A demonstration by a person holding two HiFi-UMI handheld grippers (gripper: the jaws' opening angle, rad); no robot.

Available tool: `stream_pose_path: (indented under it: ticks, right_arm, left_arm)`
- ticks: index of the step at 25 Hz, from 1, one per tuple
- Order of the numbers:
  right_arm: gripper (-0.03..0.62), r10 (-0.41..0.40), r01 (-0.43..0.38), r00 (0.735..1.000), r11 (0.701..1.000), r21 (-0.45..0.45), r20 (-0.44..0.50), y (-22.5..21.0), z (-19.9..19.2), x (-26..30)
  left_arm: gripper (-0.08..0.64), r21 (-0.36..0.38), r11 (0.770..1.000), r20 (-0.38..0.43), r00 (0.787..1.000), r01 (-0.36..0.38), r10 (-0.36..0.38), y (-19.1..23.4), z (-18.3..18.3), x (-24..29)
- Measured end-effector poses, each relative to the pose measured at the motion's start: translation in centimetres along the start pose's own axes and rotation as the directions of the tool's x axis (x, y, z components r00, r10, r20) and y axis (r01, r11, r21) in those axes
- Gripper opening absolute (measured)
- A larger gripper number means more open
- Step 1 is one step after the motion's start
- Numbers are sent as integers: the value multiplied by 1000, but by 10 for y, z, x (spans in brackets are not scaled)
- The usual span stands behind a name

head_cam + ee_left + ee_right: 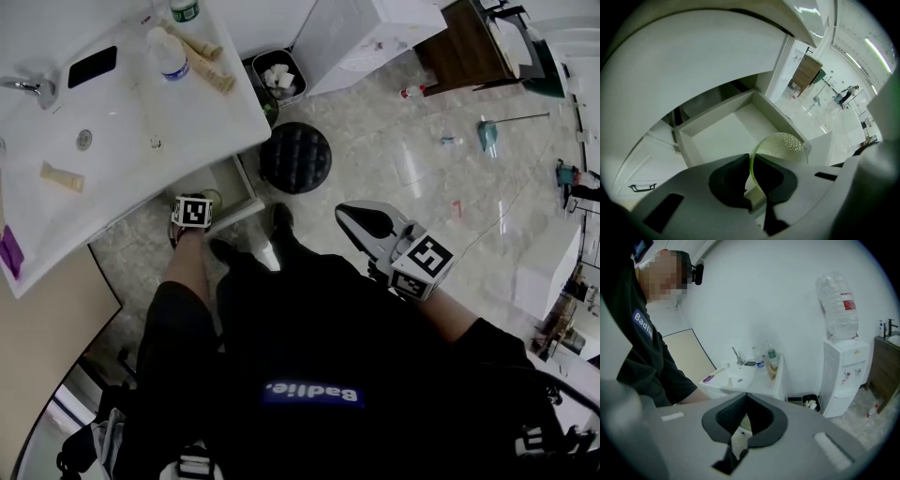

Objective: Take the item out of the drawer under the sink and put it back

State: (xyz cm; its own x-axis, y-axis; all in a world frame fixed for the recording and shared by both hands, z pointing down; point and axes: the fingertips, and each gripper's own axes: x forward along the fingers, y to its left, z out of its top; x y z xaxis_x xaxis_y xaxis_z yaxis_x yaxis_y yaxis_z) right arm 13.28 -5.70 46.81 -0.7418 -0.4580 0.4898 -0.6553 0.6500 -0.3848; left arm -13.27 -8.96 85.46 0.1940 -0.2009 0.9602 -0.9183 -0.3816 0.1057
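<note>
The left gripper (752,158) is nearest, held low in front of the person's legs, and its dark jaws are pinched together on the thin rim of a translucent pale-green round cup with white dots (785,145). The cup stands out beyond the jaw tips, just above the near right corner of the open white drawer (717,136). Whether it touches the drawer wall cannot be told. The drawer is pulled out from under the sink, and its pale floor shows bare in the left gripper view.

The right gripper (746,397) is out to the person's right, well apart from the drawer. Its jaws are closed together with nothing between them, and it hangs in the air above the pale tiled floor (412,159).

Above the drawer lies the white sink counter (122,131) with a chrome tap (33,87) at its left. On the counter are a flat black phone (92,66), a clear plastic bottle with a blue label (171,54) and a small beige tube (61,176).

Just beyond the counter's corner stands a round black tufted stool (295,157). Behind it, near the wall, is a small dark waste bin holding white crumpled paper (278,75). Farther along the wall is a white water dispenser with a clear bottle on top (843,376).
</note>
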Motion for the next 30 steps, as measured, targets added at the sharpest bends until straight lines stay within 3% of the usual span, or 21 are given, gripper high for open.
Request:
stream_pose_path:
  ticks: [9,18,25,30]
  right_arm:
    - [2,86,-81,992,995,-55,97,30,43,5]
    - [2,157,-137,976,981,-140,149,55,78,6]
    - [2,192,-163,965,973,-164,178,74,95,10]
    - [2,208,-179,963,969,-170,172,84,96,18]
  left_arm:
    - [23,-24,999,109,993,44,-42,-16,7,-77]
    - [23,-102,993,278,960,63,-32,-24,20,-165]
    - [23,-52,994,470,880,100,-64,-49,53,-246]
    - [23,19,993,587,802,119,-108,-74,72,-310]
